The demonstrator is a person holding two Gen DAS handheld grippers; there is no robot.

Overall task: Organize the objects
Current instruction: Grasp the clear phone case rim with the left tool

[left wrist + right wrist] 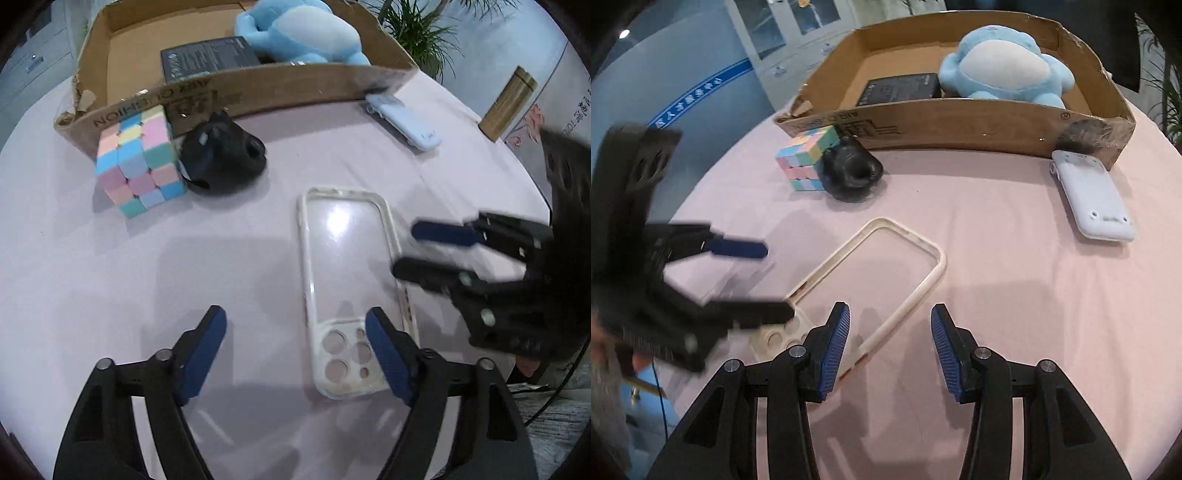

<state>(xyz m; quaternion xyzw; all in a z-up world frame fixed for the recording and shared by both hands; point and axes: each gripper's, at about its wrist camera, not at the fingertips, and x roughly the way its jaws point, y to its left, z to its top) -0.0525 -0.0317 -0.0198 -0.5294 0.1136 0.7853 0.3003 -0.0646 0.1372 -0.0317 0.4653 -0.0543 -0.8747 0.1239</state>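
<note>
A cardboard box (960,122) sits at the far side of the pink table (1015,295), and two things already lie in it: a blue plush toy (1001,70) toward the right and a flat black box (901,88) beside it on the left. That part of the tidying looks done.

Four things are left out on the cloth. A pastel puzzle cube (809,162) stands just outside the box's near wall at the left, with a black pouch-like lump (853,173) touching its right side; the view is too soft to say what that lump is. A pale blue, flat, phone-like device (1093,195) lies near the box's right corner. A clear phone case (351,288) with a cream rim lies in the middle, nearest both tools, camera holes toward the near edge.

The left gripper (295,350) hangs with its jaws spread, empty; one blue pad sits above the case's camera end, the other over bare cloth to the left. The right gripper (890,347) is also spread and empty, over the long right edge of the case, pinching nothing.

Judging from this, the case is the next item to go into the box, and neither tool has hold of it yet. Roughly a third of the job seems finished.
</note>
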